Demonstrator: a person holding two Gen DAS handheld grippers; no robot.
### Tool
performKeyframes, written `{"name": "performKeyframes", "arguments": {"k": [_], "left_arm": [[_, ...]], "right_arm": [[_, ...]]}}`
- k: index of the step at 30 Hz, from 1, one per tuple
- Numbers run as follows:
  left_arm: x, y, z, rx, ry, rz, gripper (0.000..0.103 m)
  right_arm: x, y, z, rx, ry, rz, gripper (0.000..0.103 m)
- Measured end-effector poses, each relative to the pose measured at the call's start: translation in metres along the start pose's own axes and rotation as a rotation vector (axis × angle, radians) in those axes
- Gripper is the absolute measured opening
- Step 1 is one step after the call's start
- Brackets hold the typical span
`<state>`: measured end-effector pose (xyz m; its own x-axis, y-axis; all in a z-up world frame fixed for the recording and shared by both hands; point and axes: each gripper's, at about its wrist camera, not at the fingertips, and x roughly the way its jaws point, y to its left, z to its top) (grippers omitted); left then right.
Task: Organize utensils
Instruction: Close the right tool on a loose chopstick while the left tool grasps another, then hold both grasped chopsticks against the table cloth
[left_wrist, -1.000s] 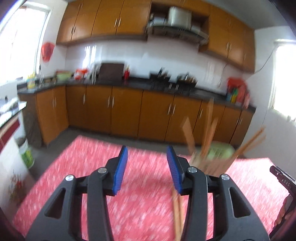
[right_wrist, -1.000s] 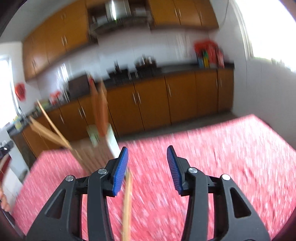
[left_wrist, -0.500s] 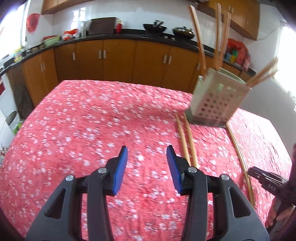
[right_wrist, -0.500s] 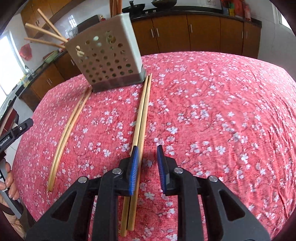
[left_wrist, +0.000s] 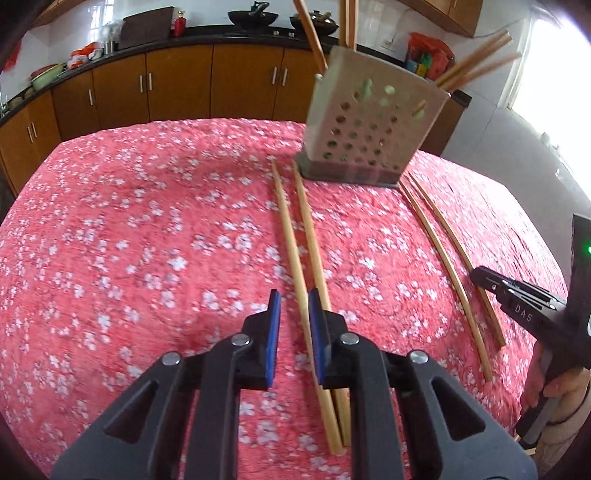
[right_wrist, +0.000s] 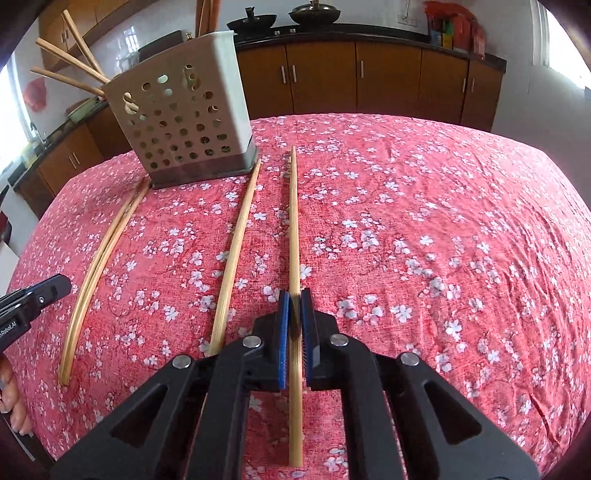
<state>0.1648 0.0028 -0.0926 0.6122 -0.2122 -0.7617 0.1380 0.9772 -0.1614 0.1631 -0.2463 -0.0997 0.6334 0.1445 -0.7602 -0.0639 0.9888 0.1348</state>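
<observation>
Bamboo chopstick (right_wrist: 293, 236) near the holder (right_wrist: 181, 125) is pinched by the right gripper (right_wrist: 294, 314); lift level. Left gripper (left_wrist: 293, 310), jaws just narrowed, grips nothing.

Red cloth (right_wrist: 424, 229) with small white blossom print over the worktop, pale bamboo-yellow chopsticks (right_wrist: 293, 236) ahead of the black hand-held gripper (right_wrist: 294, 295) with blue pads, beige perforated holder (right_wrist: 184, 122) on a dark base, orange-brown cabinets (right_wrist: 388, 81) beyond
</observation>
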Motion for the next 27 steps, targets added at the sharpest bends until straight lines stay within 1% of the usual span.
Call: {"name": "performKeyframes", "arguments": {"k": [4,7,9,12,15,18,21,23,25,27], "left_arm": [[0.006,-0.007,-0.002,0.026,0.023,0.011,0.015],[0.013,-0.010,-0.005,0.047,0.048,0.044,0.011],[0.013,-0.012,-0.005,0.058,0.036,0.073,0.010],[0.015,-0.003,0.000,0.028,0.034,0.098,0.009],[0.017,0.017,0.007,-0.026,0.026,0.134,0.008],[0.019,0.039,0.015,-0.078,0.017,0.170,0.009],[0.019,0.054,0.019,-0.112,0.003,0.178,0.010],[0.020,0.055,0.019,-0.113,-0.007,0.179,0.010],[0.021,0.053,0.018,-0.090,-0.019,0.192,0.011],[0.022,0.052,0.019,-0.089,-0.020,0.193,0.012]], "right_arm": [[0.000,-0.001,0.000,0.005,-0.003,0.004,0.007],[-0.003,-0.001,-0.001,0.014,-0.002,0.008,0.007],[-0.004,-0.001,-0.001,0.014,0.000,0.008,0.007],[-0.005,0.000,-0.001,0.012,0.007,0.012,0.008],[-0.008,0.000,-0.004,-0.014,-0.001,0.009,0.008],[-0.006,-0.002,-0.002,-0.017,-0.009,-0.023,0.008],[-0.002,-0.011,0.006,0.016,-0.017,-0.054,0.008],[0.003,-0.019,0.012,0.040,-0.021,-0.074,0.008],[0.005,-0.024,0.015,0.061,-0.022,-0.072,0.008],[0.005,-0.025,0.015,0.070,-0.022,-0.068,0.008]]}}
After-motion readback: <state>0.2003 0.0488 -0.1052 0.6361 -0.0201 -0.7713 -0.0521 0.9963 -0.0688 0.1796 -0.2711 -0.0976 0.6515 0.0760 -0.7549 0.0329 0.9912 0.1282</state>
